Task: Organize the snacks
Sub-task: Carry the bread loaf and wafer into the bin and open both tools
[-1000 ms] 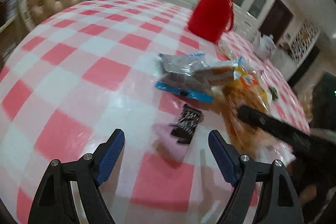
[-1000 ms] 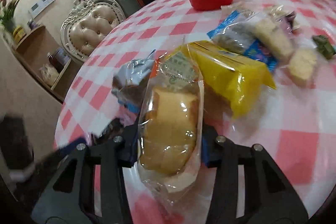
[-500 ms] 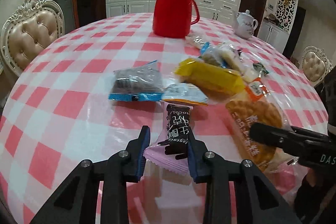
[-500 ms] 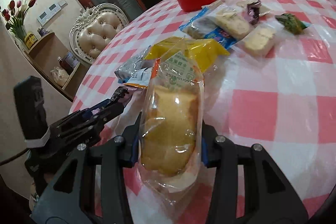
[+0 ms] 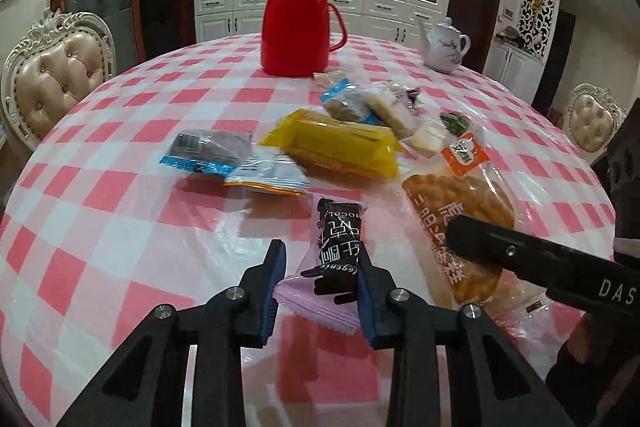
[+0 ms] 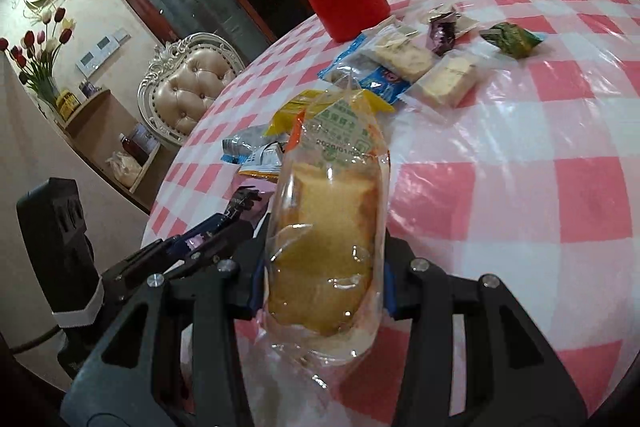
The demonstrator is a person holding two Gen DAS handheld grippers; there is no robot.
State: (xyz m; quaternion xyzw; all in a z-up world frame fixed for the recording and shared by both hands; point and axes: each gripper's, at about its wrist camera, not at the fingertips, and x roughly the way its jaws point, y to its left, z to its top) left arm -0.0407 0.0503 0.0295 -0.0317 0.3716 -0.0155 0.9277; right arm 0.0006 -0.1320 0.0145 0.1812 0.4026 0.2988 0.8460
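Note:
My left gripper (image 5: 320, 287) is shut on a pink-and-black chocolate packet (image 5: 336, 247), held just above the checked cloth near the table's front edge. In the right wrist view my right gripper (image 6: 320, 279) is shut on a clear bag of yellow cake (image 6: 328, 227), which stands up between the jaws. That cake bag (image 5: 456, 199) also shows at the right of the left wrist view, with a black right fingertip (image 5: 500, 247) across it. The left gripper (image 6: 208, 231) appears low at the left of the right wrist view.
A loose pile of snacks lies mid-table: a yellow packet (image 5: 336, 147), a grey-blue packet (image 5: 208, 151), a white-orange packet (image 5: 268, 179) and several small ones. Behind stand a red jug (image 5: 298, 23) and a white teapot (image 5: 442, 47). Padded chairs (image 5: 52, 79) ring the table.
My left gripper went from open around the chocolate packet to shut on it and drew it back from the pile. The right gripper kept its grip on the cake bag and also drew back.

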